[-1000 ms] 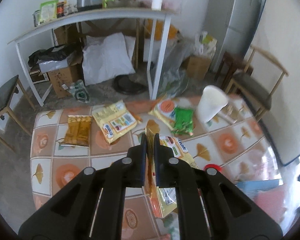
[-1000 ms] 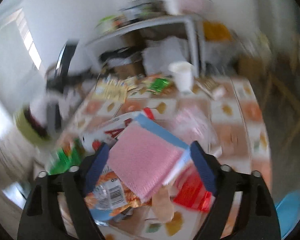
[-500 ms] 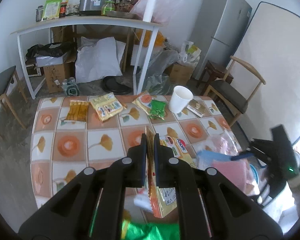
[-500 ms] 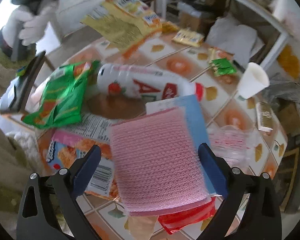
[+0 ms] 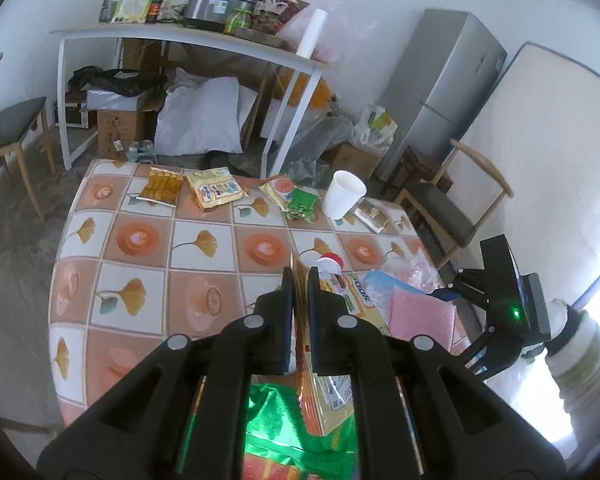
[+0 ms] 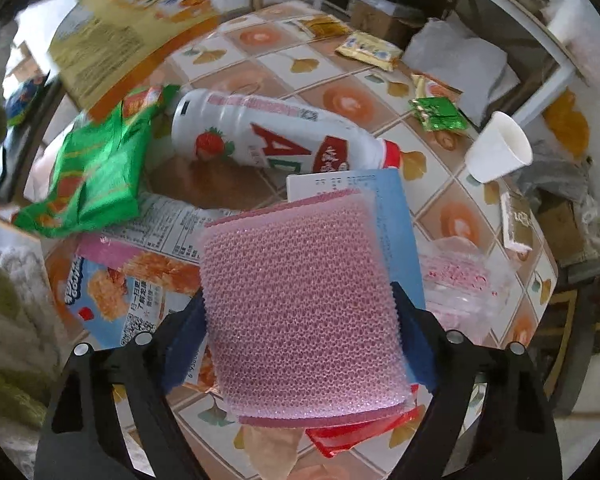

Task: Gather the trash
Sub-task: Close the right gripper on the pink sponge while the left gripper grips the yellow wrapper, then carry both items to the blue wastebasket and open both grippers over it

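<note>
My left gripper point(image 5: 300, 276) is shut on a yellow snack wrapper point(image 5: 332, 396), which hangs edge-on between its fingers above the tiled table point(image 5: 140, 240). The same wrapper point(image 6: 112, 36) shows at the upper left of the right wrist view. My right gripper point(image 6: 300, 304) points steeply down over a pile of trash. Its jaws are closing, and the blue pads touch both sides of a pink sponge point(image 6: 300, 280). The sponge lies on a blue card point(image 6: 392, 208). It also shows in the left wrist view as the pink sponge point(image 5: 420, 316).
Around the sponge lie a white strawberry drink bottle point(image 6: 268, 136), a green snack bag point(image 6: 96, 172), a blue snack pack point(image 6: 108, 296), a red wrapper point(image 6: 356, 432) and clear plastic point(image 6: 460, 276). A paper cup point(image 5: 344, 194) and several small packets point(image 5: 216, 190) sit at the far edge. Chairs flank the table.
The left gripper has drawn back along the table with the yellow wrapper, so the far packets look smaller. The right gripper's jaws have narrowed onto the sponge's sides.
</note>
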`<state>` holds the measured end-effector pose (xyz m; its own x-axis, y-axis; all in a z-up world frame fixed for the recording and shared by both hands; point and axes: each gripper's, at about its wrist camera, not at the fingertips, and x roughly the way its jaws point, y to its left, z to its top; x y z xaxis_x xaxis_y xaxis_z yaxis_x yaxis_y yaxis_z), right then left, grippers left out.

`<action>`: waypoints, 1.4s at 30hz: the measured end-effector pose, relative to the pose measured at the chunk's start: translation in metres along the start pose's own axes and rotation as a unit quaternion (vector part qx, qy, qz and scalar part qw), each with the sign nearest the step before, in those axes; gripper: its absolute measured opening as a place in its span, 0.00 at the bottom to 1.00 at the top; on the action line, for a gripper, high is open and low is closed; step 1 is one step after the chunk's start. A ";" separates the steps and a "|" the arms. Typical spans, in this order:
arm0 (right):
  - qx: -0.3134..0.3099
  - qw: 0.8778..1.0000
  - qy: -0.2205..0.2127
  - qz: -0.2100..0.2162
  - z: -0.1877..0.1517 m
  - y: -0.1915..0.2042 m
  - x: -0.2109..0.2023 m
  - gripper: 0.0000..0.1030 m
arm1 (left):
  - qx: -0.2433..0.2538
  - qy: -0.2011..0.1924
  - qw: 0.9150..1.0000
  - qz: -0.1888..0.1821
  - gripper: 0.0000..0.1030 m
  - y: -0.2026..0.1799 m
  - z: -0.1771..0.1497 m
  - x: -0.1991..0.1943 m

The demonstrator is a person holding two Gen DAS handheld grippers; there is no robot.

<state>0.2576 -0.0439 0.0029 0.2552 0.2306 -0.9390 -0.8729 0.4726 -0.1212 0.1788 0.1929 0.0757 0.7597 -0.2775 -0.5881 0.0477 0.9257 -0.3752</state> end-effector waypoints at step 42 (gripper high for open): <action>0.774 0.564 -0.288 -0.001 -0.524 -0.092 -0.094 0.79 | 0.232 0.279 0.902 -0.233 0.06 -0.476 -0.118 0.283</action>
<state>0.0955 -0.5550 -0.0662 0.7376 0.2556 -0.6250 0.4219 0.5481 0.7222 0.2946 -0.3567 0.0039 0.1484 -0.6307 -0.7617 0.6426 0.6470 -0.4106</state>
